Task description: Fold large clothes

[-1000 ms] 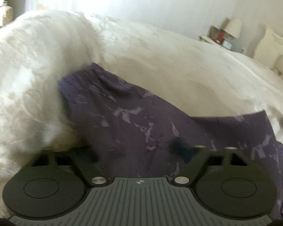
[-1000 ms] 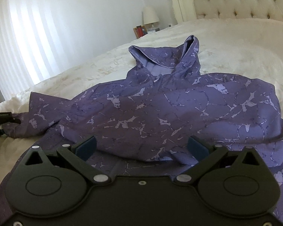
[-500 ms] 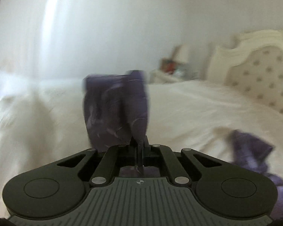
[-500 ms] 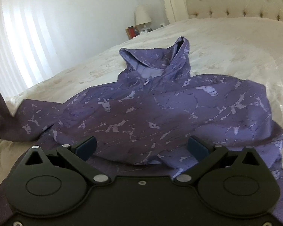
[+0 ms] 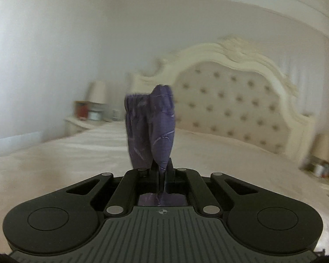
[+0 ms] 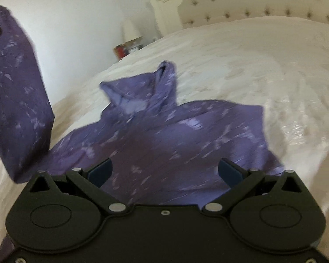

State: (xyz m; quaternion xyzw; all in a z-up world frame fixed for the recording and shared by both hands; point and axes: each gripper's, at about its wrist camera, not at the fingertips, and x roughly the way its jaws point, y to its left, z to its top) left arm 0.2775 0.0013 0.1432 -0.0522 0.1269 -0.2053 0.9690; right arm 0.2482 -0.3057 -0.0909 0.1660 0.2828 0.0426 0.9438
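Left tongs [image 5: 162,171]: pinching the sleeve [image 5: 155,129], raised off the bed [image 6: 241,65].
Right tongs [image 6: 164,173]: spread, over the hoodie [image 6: 175,135].
Room: bare bed right and far.

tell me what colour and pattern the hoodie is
The hoodie is purple with a paler, cracked marble-like print; it shows best in the right wrist view.

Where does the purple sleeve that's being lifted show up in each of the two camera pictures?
Left wrist view: the sleeve stands at the centre, pinched in the shut left gripper.
Right wrist view: the same sleeve hangs along the left edge, raised above the rest of the hoodie on the bed.
Shared landmark: the tufted headboard.
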